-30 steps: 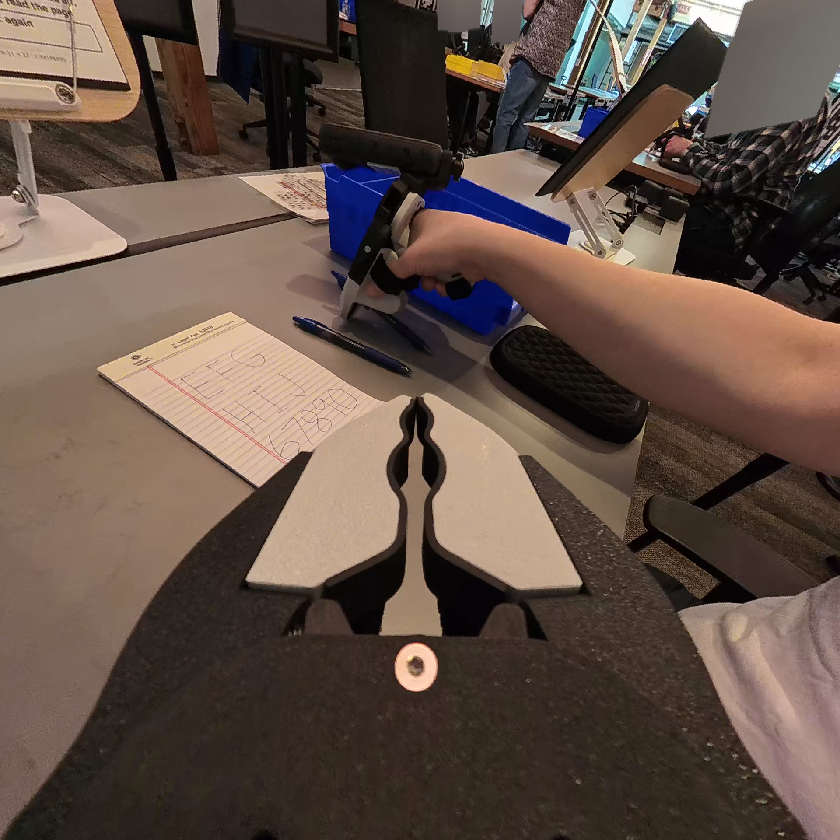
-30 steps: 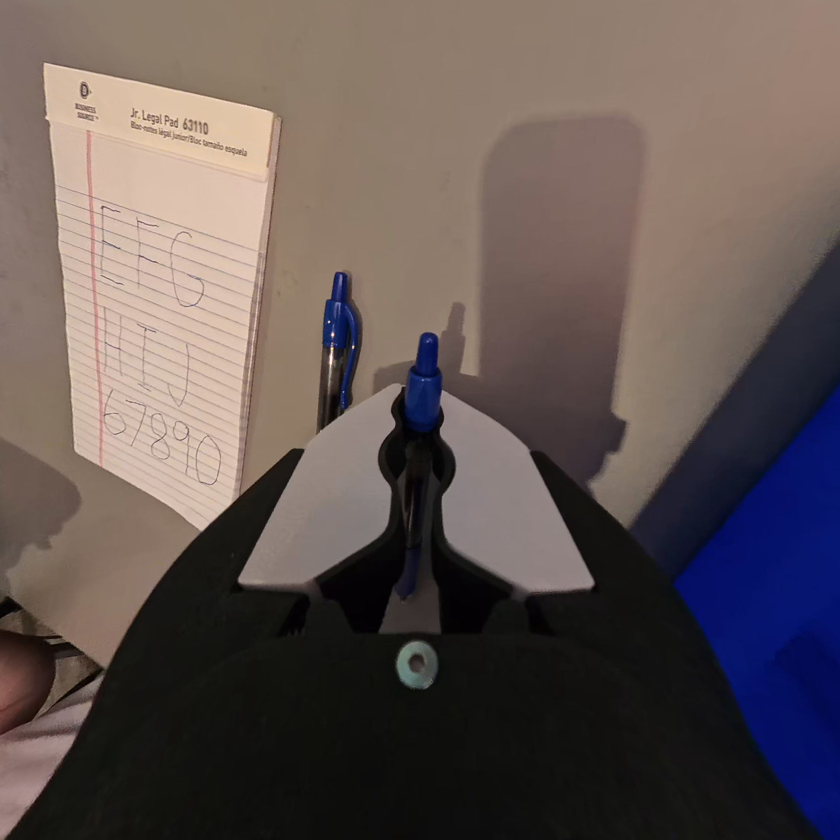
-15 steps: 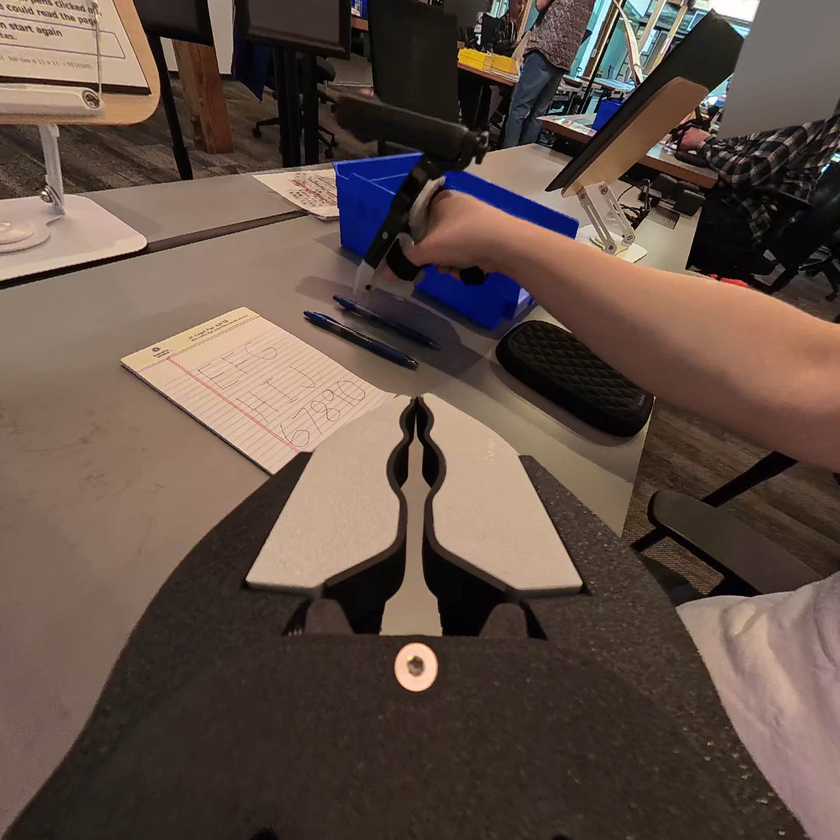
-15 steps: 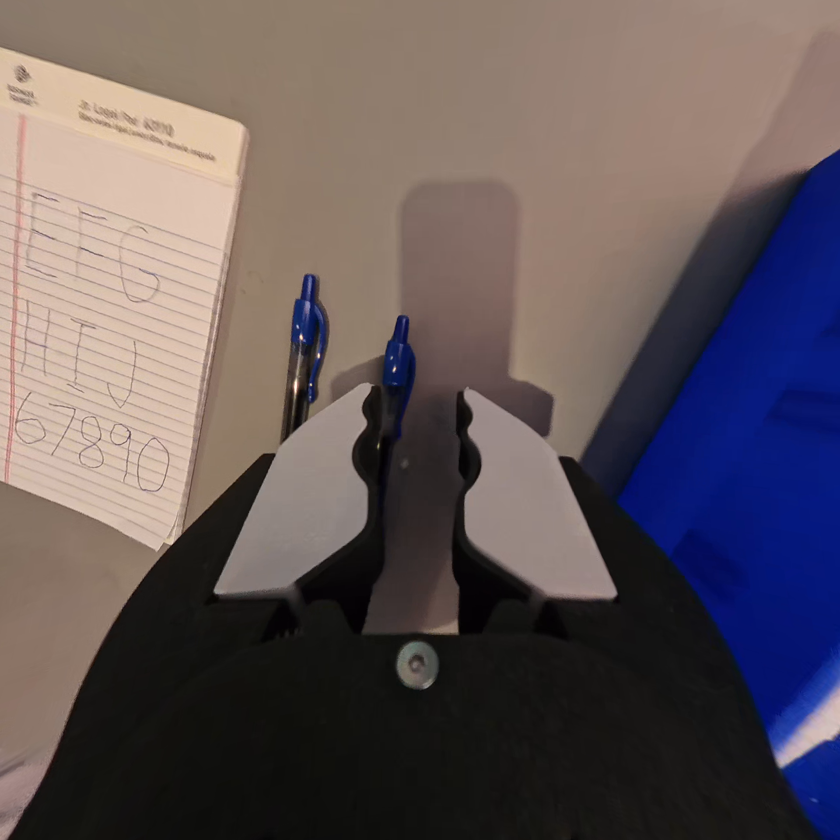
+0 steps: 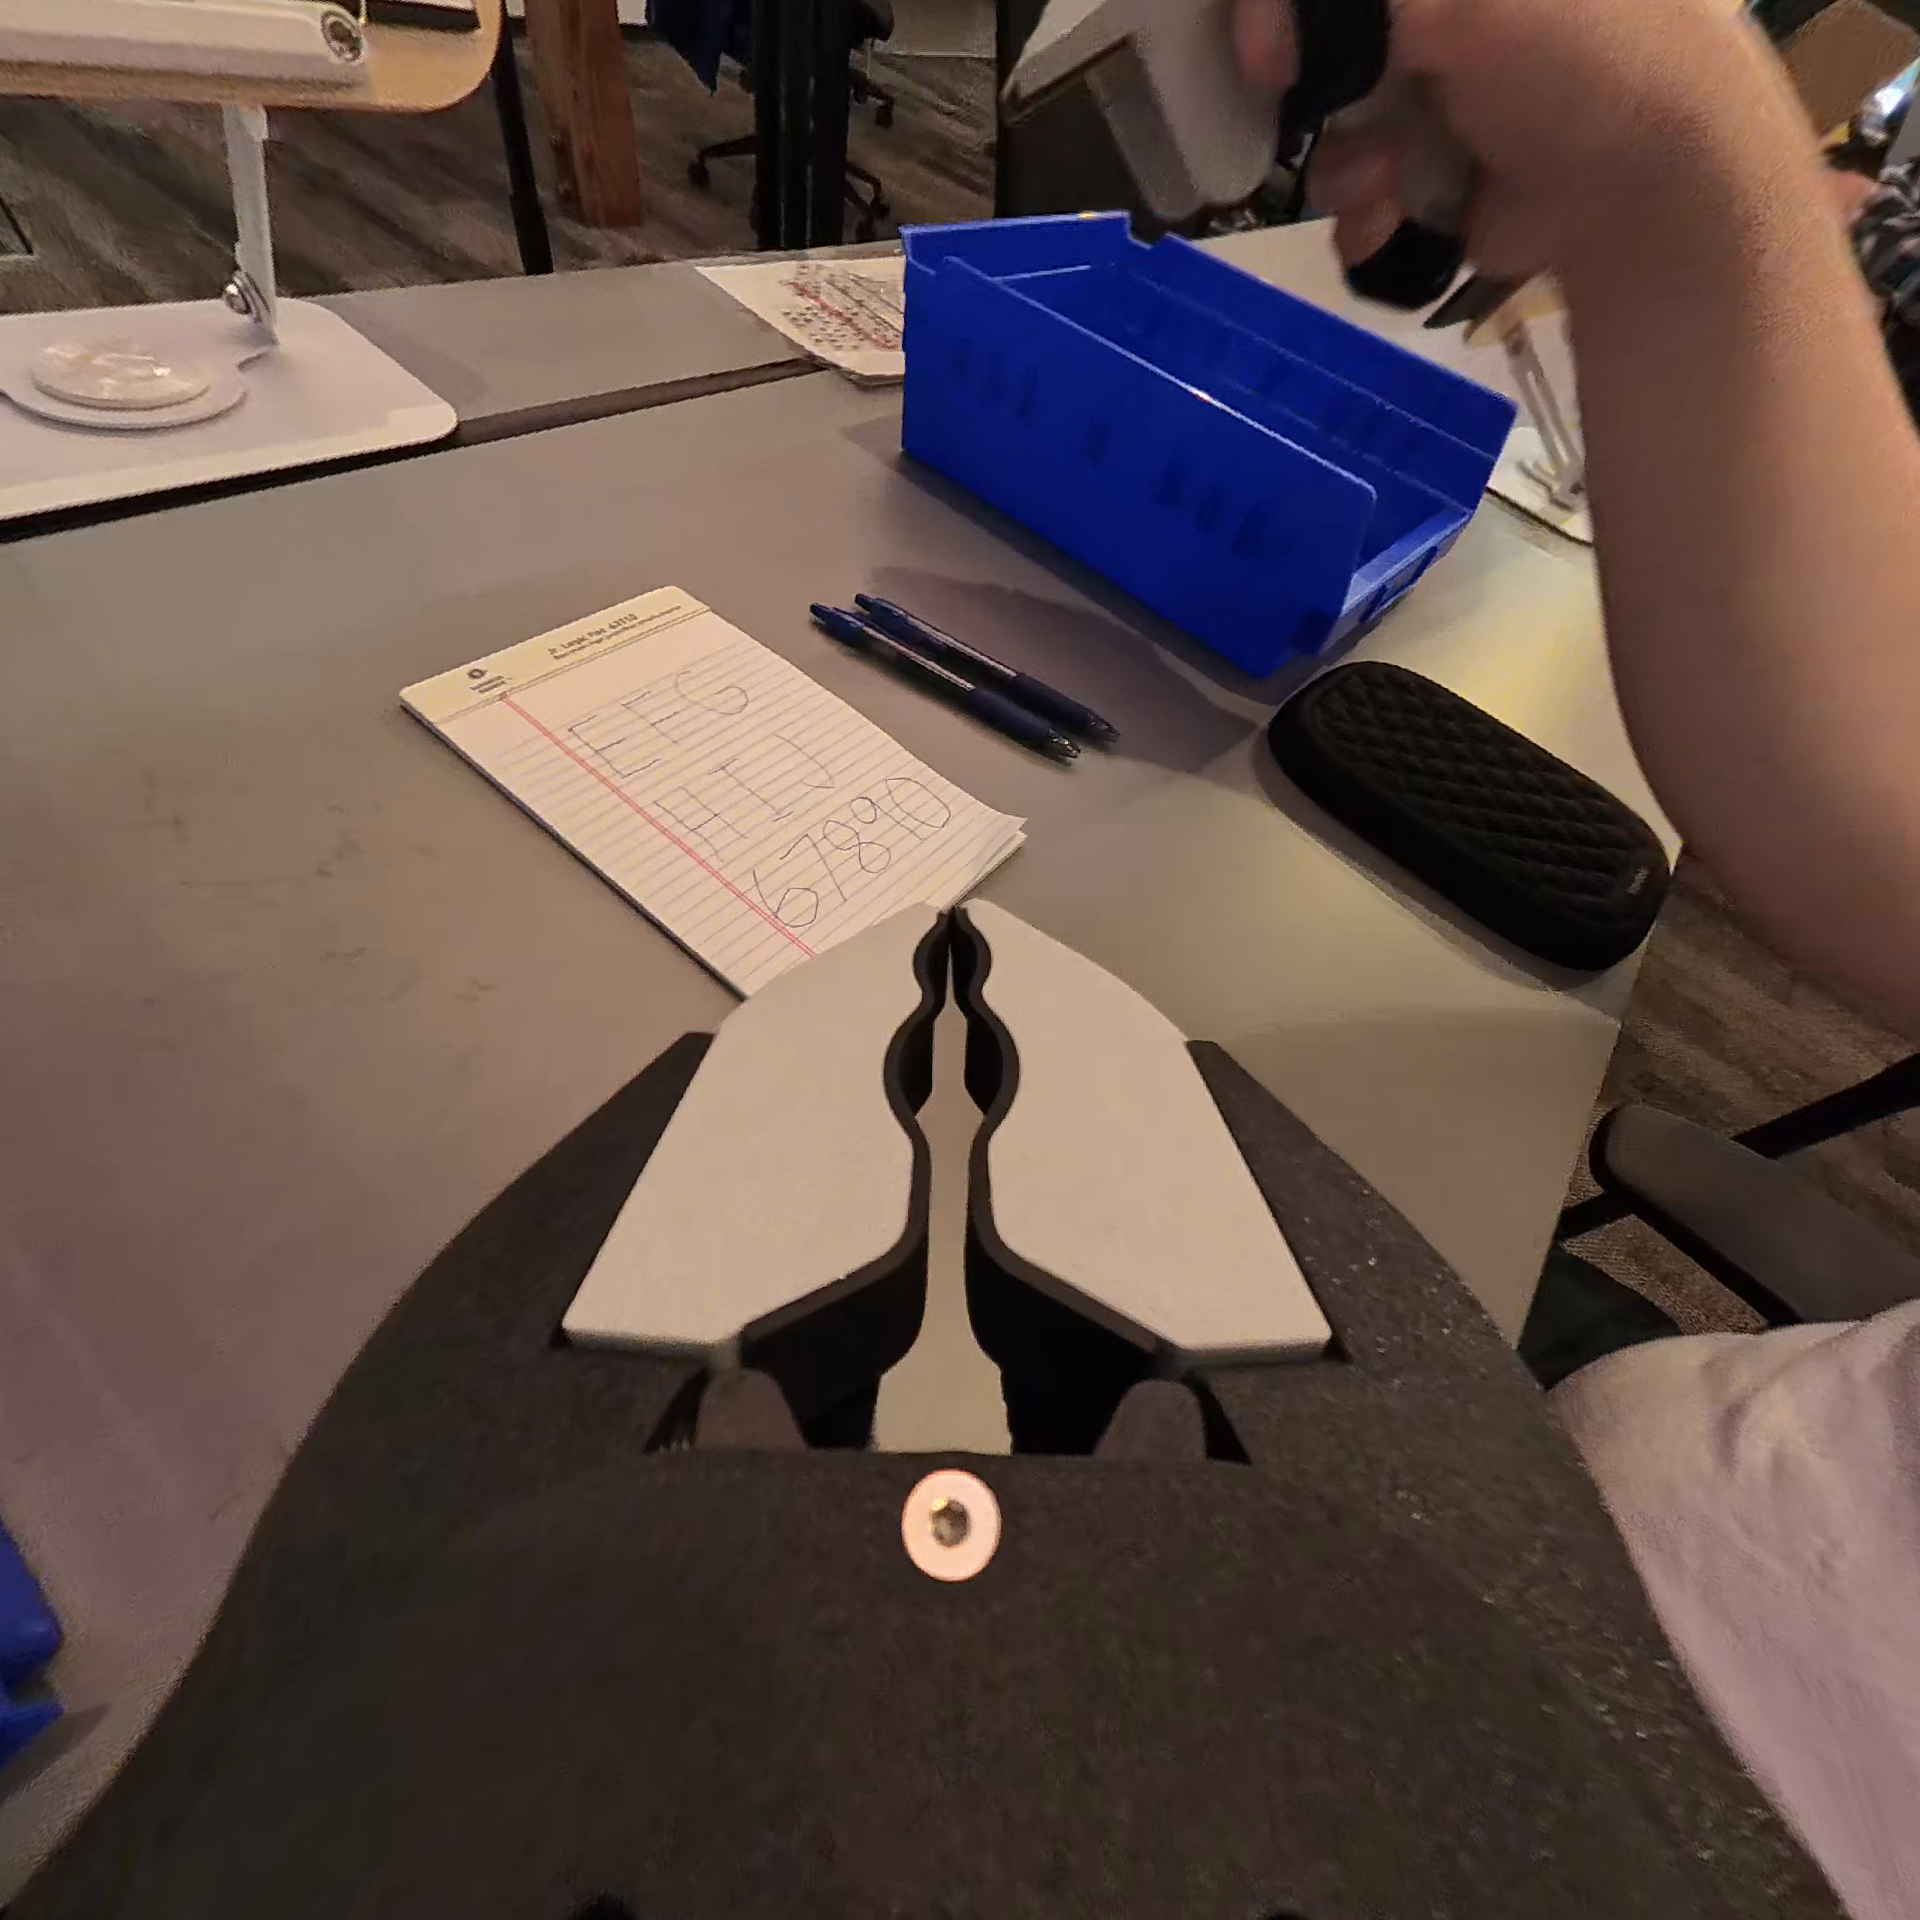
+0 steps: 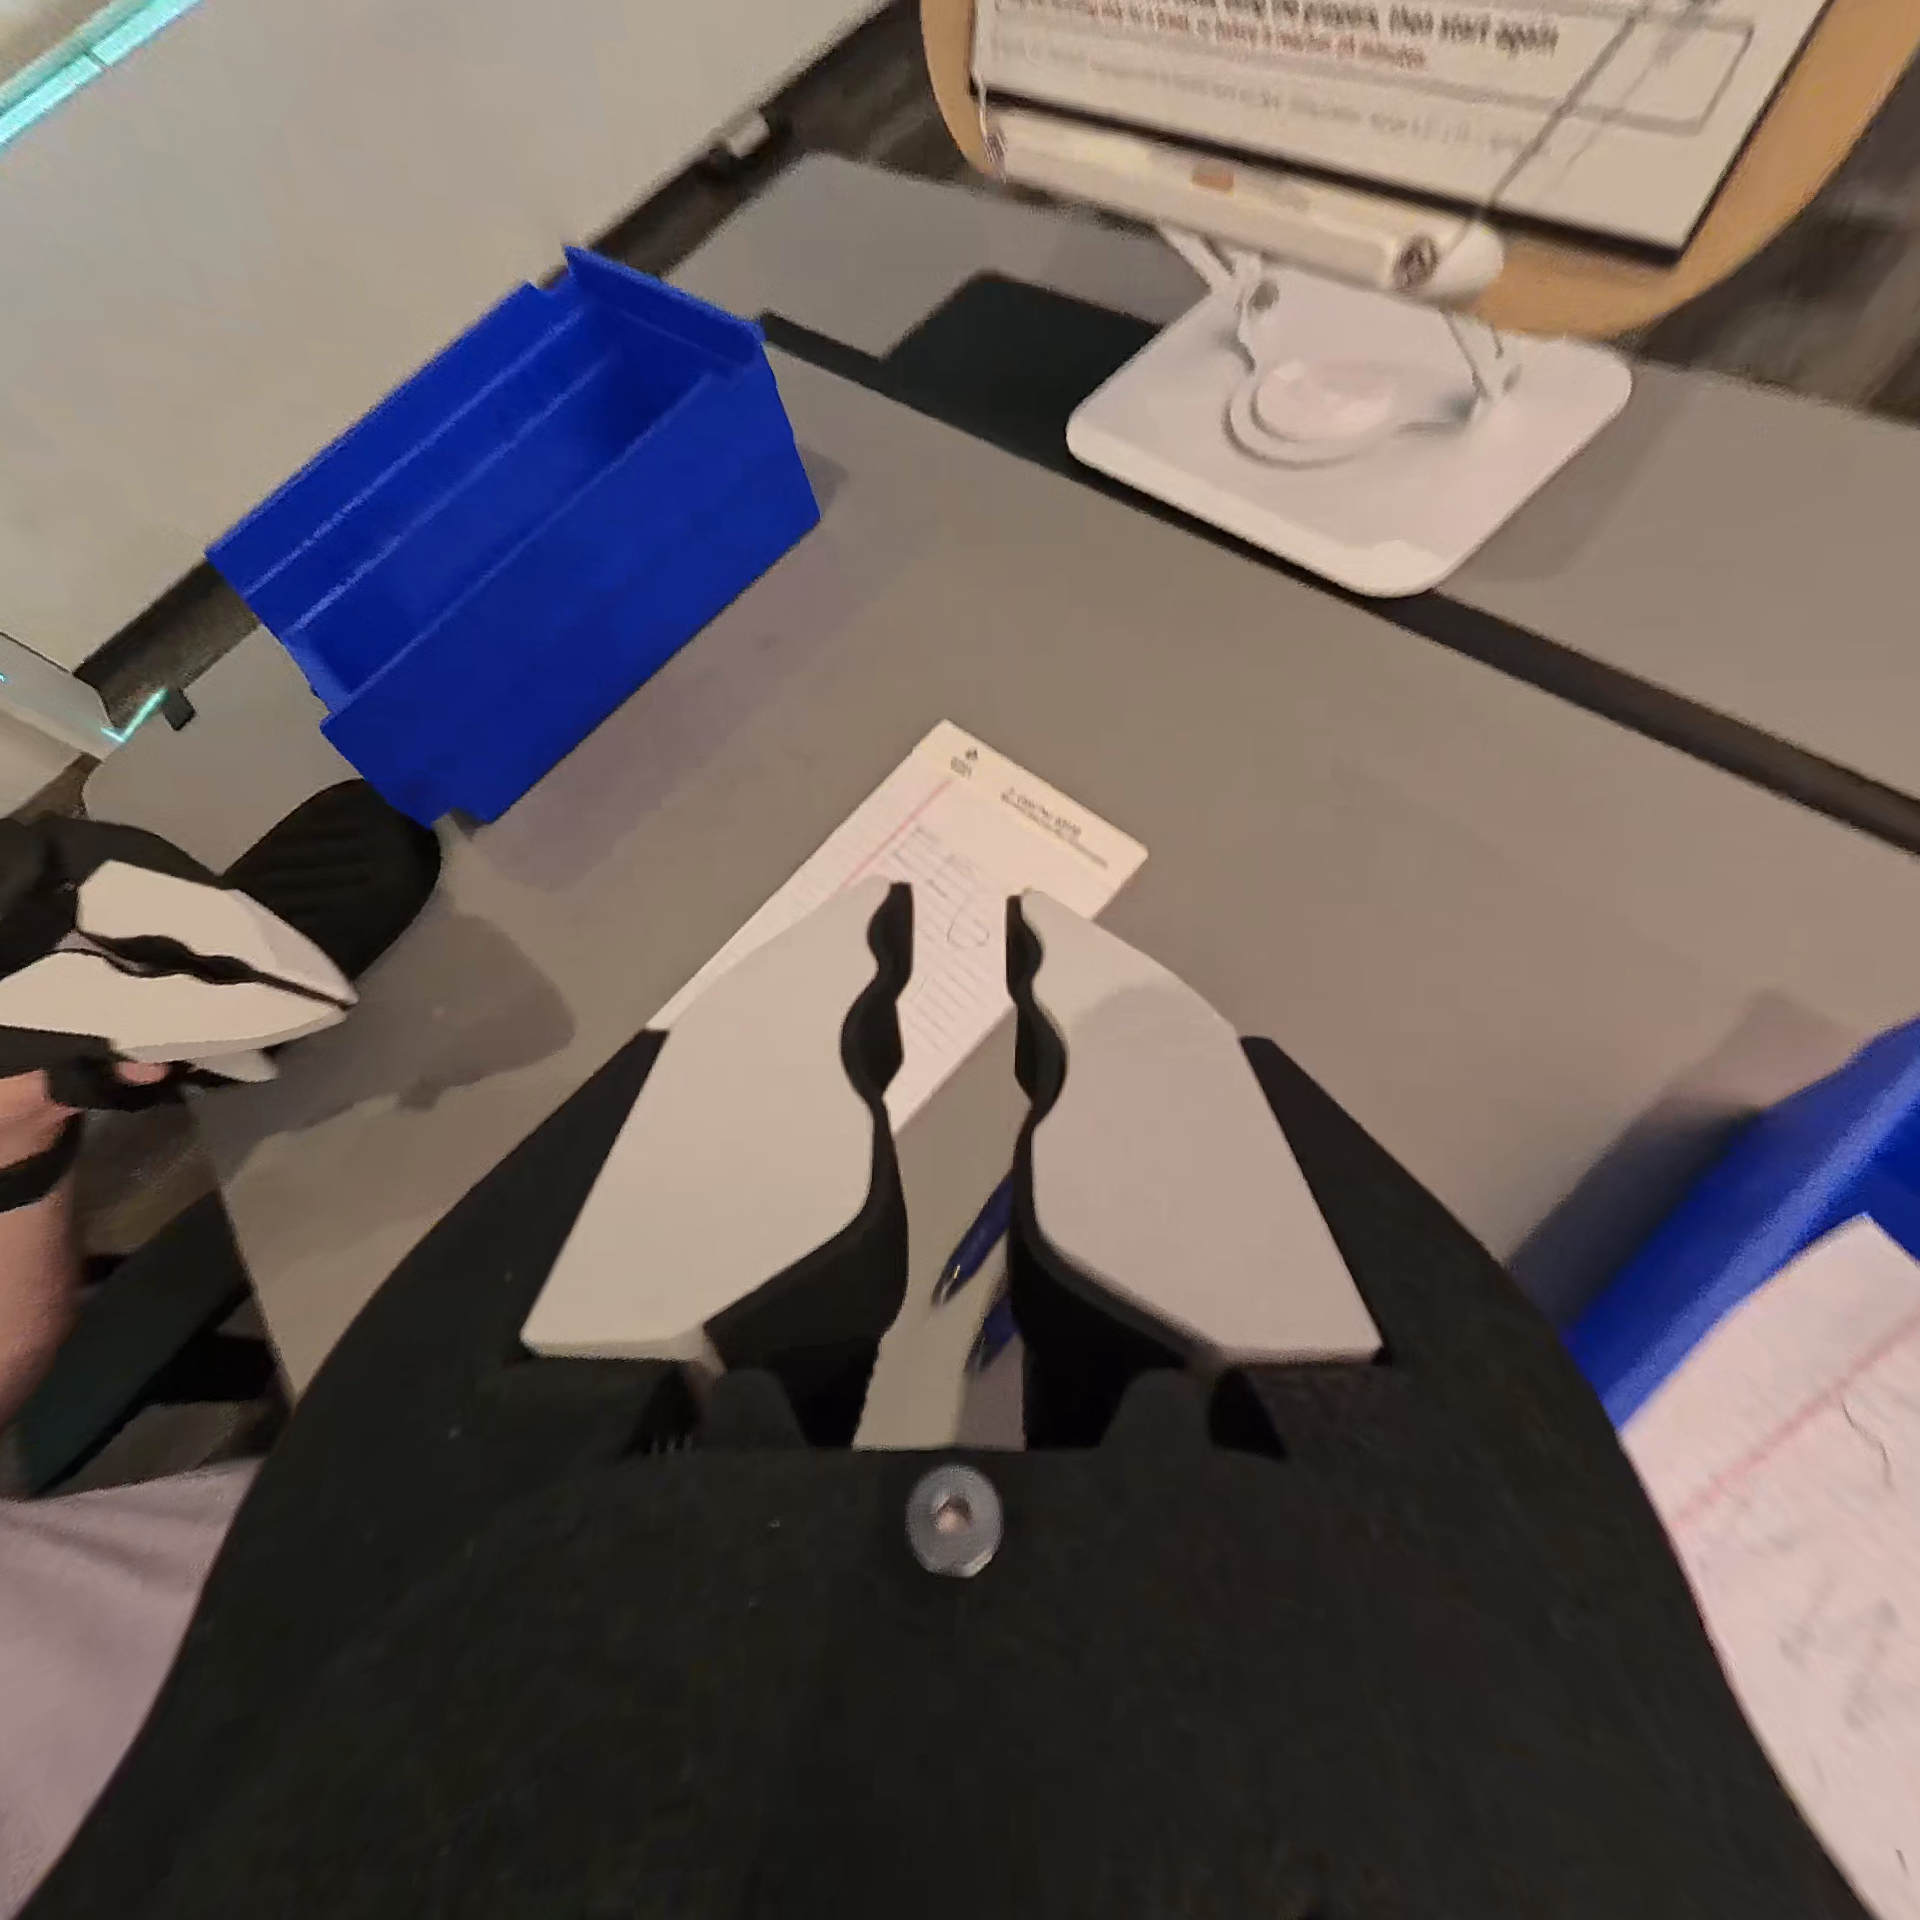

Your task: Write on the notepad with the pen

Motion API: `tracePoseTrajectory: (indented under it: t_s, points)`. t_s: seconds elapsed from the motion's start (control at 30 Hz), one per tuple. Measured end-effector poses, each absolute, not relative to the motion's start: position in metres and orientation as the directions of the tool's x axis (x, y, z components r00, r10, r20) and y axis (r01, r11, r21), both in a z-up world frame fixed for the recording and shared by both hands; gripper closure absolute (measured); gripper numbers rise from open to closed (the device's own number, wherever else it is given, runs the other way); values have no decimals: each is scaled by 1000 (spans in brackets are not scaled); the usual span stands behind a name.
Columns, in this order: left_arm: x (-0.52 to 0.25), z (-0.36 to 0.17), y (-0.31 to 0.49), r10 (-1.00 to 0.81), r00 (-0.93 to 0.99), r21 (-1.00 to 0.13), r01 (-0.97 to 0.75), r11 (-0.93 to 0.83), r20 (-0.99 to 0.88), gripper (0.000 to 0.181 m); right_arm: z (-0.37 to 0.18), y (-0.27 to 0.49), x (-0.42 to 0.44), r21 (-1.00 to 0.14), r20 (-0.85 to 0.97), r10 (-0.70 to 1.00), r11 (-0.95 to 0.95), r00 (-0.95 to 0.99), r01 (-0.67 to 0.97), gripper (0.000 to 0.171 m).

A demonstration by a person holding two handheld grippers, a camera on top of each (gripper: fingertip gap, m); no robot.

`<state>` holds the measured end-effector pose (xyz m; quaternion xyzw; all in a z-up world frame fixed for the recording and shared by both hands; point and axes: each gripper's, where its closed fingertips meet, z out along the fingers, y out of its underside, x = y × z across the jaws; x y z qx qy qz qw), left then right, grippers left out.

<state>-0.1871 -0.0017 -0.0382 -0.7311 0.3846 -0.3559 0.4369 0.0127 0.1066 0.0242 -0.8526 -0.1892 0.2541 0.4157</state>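
Note:
The notepad (image 5: 707,769) lies on the grey table (image 5: 260,883) with handwriting on its top sheet. Two blue pens (image 5: 966,675) lie side by side just right of it. My left gripper (image 5: 951,914) is shut and empty, hovering at the pad's near corner. My right gripper (image 6: 961,904) is open and empty, raised high above the table; it looks down on the notepad (image 6: 1029,842), with a pen (image 6: 982,1247) showing between its fingers. In the left wrist view it is blurred at the top right (image 5: 1195,125), held by a hand.
A blue bin (image 5: 1174,416) stands behind the pens, with a black padded rest (image 5: 1465,810) at the table's right edge. A white stand base (image 5: 156,384) sits at the far left. A second blue bin (image 6: 520,540) and a loose lined sheet (image 6: 1818,1507) show in the right wrist view. Tip to tip, the grippers are about 25 centimetres apart. The right tips stand about 40 centimetres off the white stand base (image 5: 156,384). Seen from the right wrist view (image 6: 1320,410) as well.
My right gripper opened, let go of the pen next to the other pen, then rose up and away from the table. My left gripper stayed shut.

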Motion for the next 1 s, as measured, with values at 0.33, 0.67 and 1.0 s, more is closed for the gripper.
tracePoseTrajectory:
  t_s: [0.33,0.67,1.0]
  points:
    - [-186,-38,18,-855,484,-897,-270,-351,189,181,132,35,47,-448,237,369,-779,898,439,171]
    - [-176,-18,31,-865,468,-905,-263,-334,183,181,142,-24,48,55,580,455,-849,675,525,171]
    - [-175,-23,37,-859,480,-895,-283,-346,180,181,138,-30,60,27,599,399,-876,694,481,171]
